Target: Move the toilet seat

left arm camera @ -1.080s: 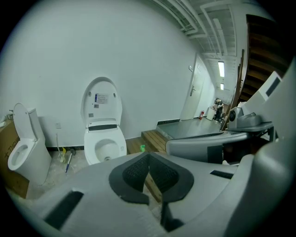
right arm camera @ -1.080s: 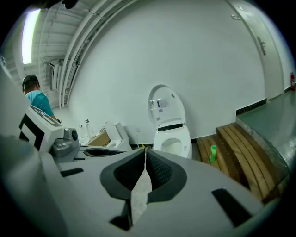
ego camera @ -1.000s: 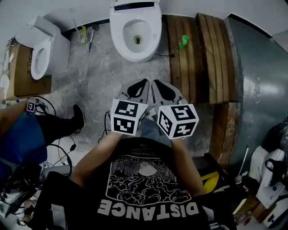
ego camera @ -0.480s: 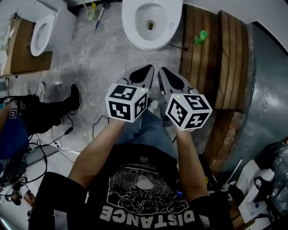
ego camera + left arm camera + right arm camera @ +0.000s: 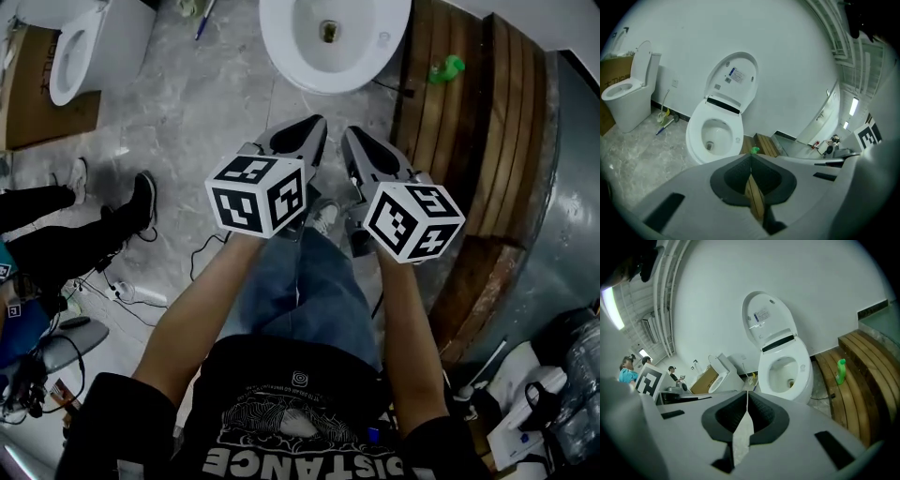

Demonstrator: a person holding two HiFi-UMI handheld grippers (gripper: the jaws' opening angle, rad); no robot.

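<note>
Fingers (image 5: 732,178) of the left gripper (image 5: 314,124) and the right gripper (image 5: 353,134) were pressed shut on nothing, side by side at frame centre. Toilet seat (image 5: 281,42) lay ahead at upper centre, its long axis running away from them, neither gripper clearly nearer.

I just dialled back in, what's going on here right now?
A person stands facing the toilet with a gripper in each hand, both held out in front at about waist height. The left gripper and the right gripper are both shut with nothing between the jaws, and neither touches the toilet yet. The toilet's lid stands upright against the wall. A green bottle lies on the wooden platform beside it.
</note>
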